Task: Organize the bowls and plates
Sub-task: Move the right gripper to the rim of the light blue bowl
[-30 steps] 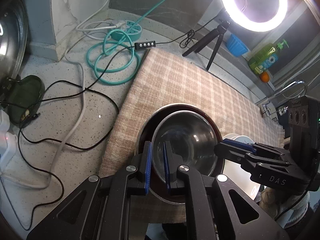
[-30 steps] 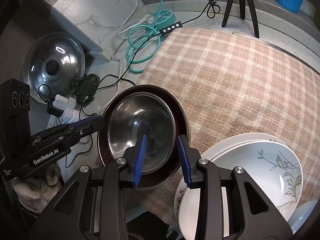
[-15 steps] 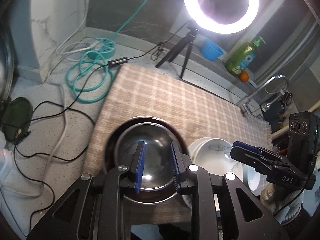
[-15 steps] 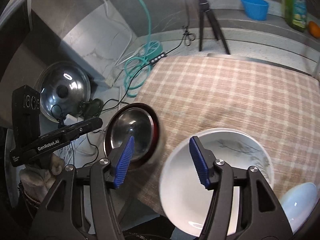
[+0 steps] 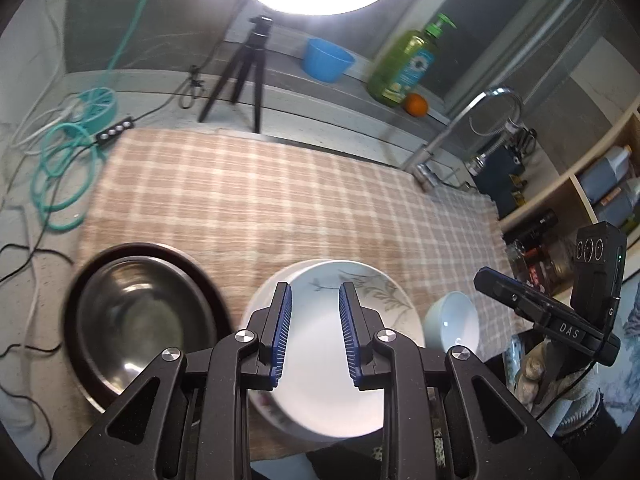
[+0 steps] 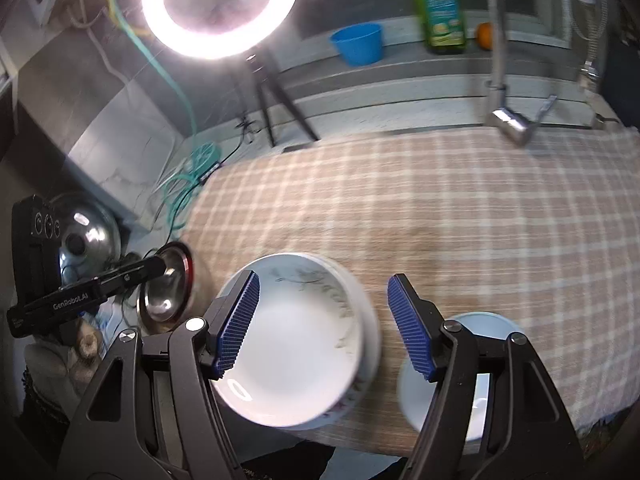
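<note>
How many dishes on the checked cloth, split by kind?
Steel bowl nested in a dark round dish: 1 steel bowl, 1 dark dish
White leaf-patterned plates, stacked: 2, top plate and lower plate
Small pale blue bowl: 1
Total: 5

Blown-out ring light (image 6: 221,4) glare, dim blurred countertop, fisheye bending and dark corners.
</note>
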### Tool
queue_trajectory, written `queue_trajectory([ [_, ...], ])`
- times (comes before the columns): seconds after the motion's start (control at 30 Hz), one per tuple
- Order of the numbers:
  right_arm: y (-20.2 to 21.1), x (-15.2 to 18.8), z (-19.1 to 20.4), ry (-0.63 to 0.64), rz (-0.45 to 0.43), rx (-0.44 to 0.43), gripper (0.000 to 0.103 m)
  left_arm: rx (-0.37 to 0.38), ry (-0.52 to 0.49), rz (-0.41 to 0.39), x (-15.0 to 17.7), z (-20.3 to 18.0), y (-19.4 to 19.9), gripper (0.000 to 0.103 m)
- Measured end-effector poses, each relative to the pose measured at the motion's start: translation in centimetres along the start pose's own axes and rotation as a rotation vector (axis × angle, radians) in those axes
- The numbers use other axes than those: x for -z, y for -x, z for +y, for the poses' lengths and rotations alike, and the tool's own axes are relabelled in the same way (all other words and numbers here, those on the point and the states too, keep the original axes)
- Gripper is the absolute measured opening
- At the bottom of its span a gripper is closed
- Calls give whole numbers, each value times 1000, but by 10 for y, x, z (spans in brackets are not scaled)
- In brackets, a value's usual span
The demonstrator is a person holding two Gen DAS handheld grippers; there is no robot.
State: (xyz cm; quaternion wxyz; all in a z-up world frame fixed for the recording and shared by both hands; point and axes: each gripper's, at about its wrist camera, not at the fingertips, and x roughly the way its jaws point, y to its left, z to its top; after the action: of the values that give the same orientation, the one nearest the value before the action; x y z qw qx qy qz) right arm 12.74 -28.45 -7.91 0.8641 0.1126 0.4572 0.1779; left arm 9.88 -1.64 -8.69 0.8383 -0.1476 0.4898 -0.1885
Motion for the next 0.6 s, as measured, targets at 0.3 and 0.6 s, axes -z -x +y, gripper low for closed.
queue_trajectory([
  [0.3,32,9,-56,-101,-52,80,70,85,-92,79,1,-48,-33,23],
  [0.6,40,40,-108,-194,-6,141,70,148,-209,203,23,-103,-81,23],
])
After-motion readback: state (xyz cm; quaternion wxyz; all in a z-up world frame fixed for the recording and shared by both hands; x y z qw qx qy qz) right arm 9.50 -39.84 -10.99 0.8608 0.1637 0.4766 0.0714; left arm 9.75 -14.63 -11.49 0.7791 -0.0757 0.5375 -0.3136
